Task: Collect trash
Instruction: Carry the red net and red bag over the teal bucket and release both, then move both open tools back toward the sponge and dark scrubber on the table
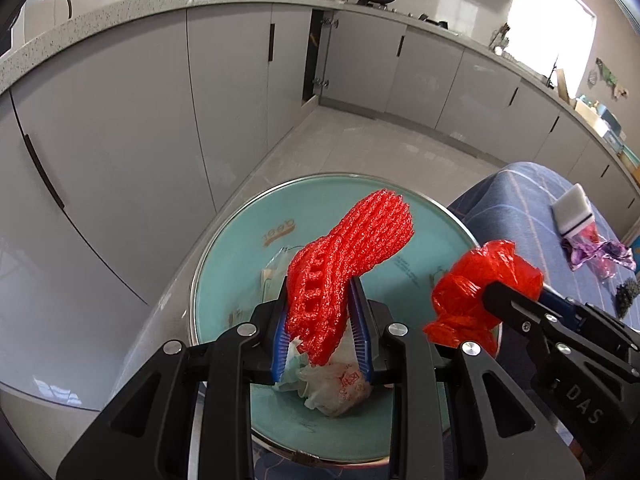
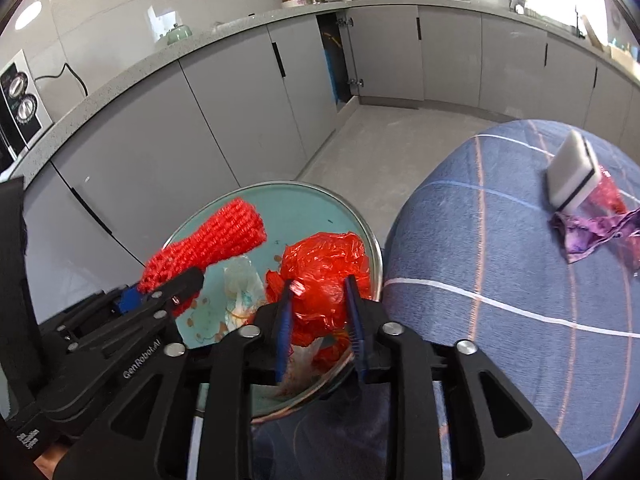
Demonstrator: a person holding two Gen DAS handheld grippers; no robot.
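1. The left hand-held gripper [image 1: 320, 320] has its jaws pinching the lower end of a red foam net sleeve [image 1: 352, 256], which sticks up and forward out of the grip, directly above the teal bin [image 1: 224, 264]
2. The right hand-held gripper [image 2: 320, 312] is pinching a crumpled red plastic bag [image 2: 324, 280] between its blue pads, jaws only part-way closed because the wad fills the gap; it hangs over the bin's right rim
3. Both pieces look very light and soft: the net is springy and should bounce back once freed, while the bag is thin, slick film that may cling to a pad, so a wide opening seems wise
4. Just below the grippers, pale crumpled wrappers [image 1: 340, 384] already lie inside the bin
5. Farther to the right, on the blue checked table [image 2: 500, 264], a white sponge block [image 2: 574, 172] and a purple wrapper [image 2: 592, 232] wait; the wrapper is flimsy and best taken at a raised fold
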